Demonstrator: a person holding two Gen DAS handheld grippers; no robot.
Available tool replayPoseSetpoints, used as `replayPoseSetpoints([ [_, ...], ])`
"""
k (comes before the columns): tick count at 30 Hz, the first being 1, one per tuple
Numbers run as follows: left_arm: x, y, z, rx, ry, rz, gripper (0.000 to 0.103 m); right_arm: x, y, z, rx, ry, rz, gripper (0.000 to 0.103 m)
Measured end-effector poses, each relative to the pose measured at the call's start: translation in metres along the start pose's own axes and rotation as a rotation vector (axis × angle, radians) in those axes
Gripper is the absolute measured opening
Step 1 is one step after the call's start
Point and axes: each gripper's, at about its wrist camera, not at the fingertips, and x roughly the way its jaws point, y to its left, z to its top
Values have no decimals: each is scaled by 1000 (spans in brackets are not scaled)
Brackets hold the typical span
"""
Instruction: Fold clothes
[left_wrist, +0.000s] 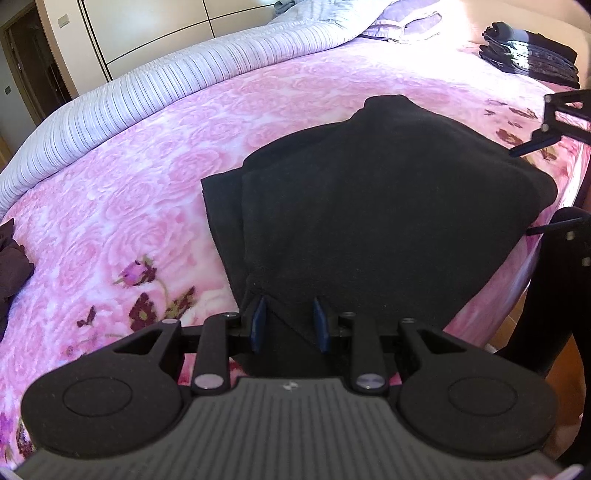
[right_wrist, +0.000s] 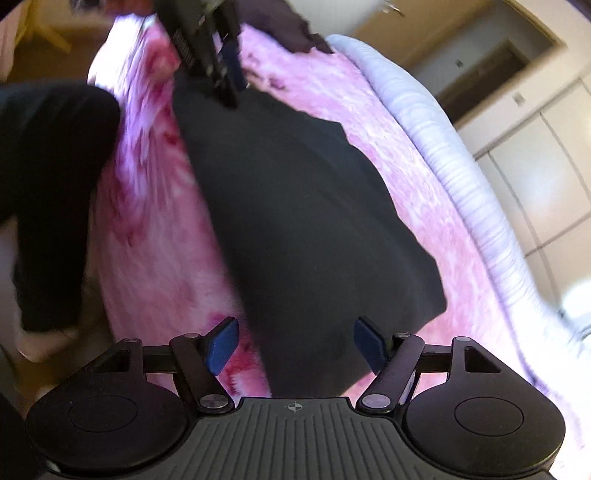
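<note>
A black garment (left_wrist: 369, 206) lies partly folded on the pink floral blanket (left_wrist: 129, 192). My left gripper (left_wrist: 288, 323) is shut on its near corner, with black cloth pinched between the blue pads. The right wrist view is blurred; it shows the same garment (right_wrist: 295, 206) running lengthwise, with the left gripper (right_wrist: 231, 85) at its far end. My right gripper (right_wrist: 295, 345) stands open over the other end, its blue pads wide apart and not pressing the cloth. One of its fingers (left_wrist: 537, 142) shows at the right edge of the left wrist view.
A stack of folded dark clothes (left_wrist: 528, 51) sits at the bed's far right corner. A striped lilac duvet (left_wrist: 184, 81) runs along the far side. A dark maroon garment (left_wrist: 11, 258) lies at the left. A person's dark trouser leg (right_wrist: 48, 184) stands by the bed edge.
</note>
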Motion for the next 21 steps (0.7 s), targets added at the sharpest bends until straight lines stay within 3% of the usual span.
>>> replayPoseSetpoints([
  [8,2,-1,1,23,3,-2,26,23,7,2,-146,17,-50,66],
  [11,0,-3,2,45,4,15,32,24,4,4,-127,20,-34,51],
  [13,-6,-6,2,80,-3,42,39,22,0,5,-101,15,-31,41],
  [17,-32,-20,2,189,-55,85,51,9,-16,8,-17,-17,-21,34],
  [19,-49,-31,2,241,-101,73,68,3,-31,12,51,-34,-5,33],
  [21,-64,-48,1,297,-176,38,80,0,-41,15,92,-40,14,33],
])
